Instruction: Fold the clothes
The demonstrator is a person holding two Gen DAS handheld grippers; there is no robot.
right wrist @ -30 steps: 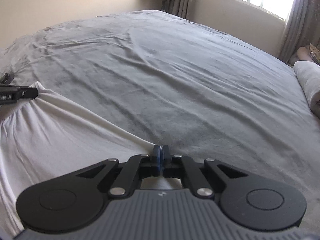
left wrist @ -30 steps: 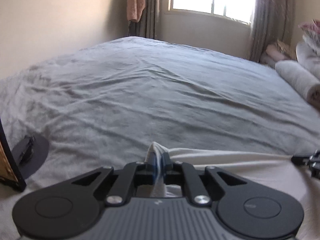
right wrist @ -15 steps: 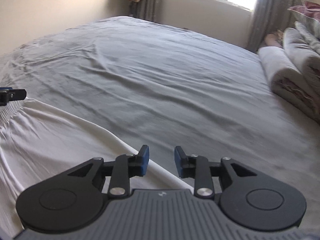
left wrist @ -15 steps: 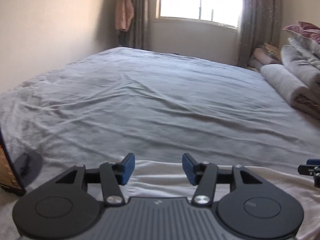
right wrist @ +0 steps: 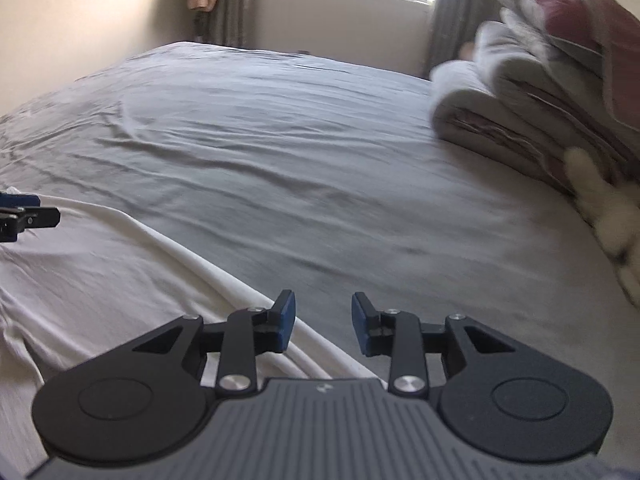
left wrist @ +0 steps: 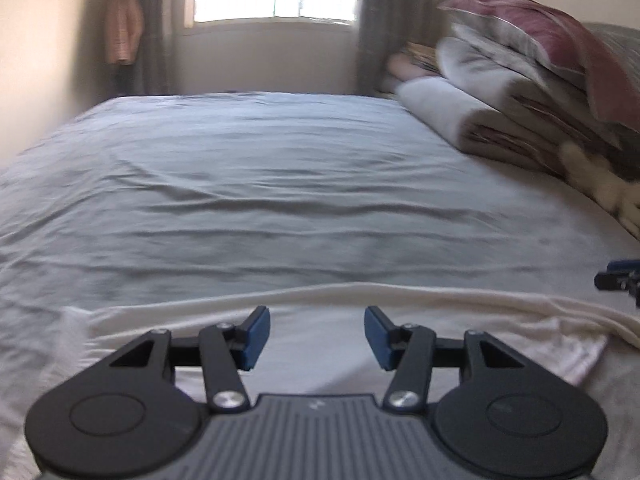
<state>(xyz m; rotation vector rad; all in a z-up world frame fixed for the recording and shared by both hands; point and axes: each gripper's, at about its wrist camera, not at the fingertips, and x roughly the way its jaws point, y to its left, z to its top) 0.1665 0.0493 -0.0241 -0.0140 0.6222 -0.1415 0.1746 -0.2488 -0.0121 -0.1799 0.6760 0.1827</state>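
Both your grippers have let go since the earlier frames: a second ago each was pinched on the far edge of the white cotton garment [left wrist: 328, 340], and now each has lifted back off it and the room has swung so the stack of folded blankets and pillows [left wrist: 532, 92] sits to the right of your tools.

Your left gripper [left wrist: 316, 338] stands about half open with nothing between its blue pads [left wrist: 253, 336]; the white cloth lies flat on the bed beneath and just ahead of them, its folded edge running across in front of the tips. Your right gripper [right wrist: 323, 326] is open a little narrower and also empty. Its left pad hangs over the garment's rolled hem, its right pad over the bare grey bedsheet [right wrist: 280, 140], so the cloth's corner lies directly under that tool. In the right wrist view, your left gripper's tip shows at the far left edge, over the same cloth.

As I judge it, one fold has just been laid down and released, and the garment looks spread fairly smooth, with some rumpling near its right corner. How many folds remain you cannot tell from here, since most of the garment is hidden below the tools, but it still looks wide, so at least another fold probably lies ahead.
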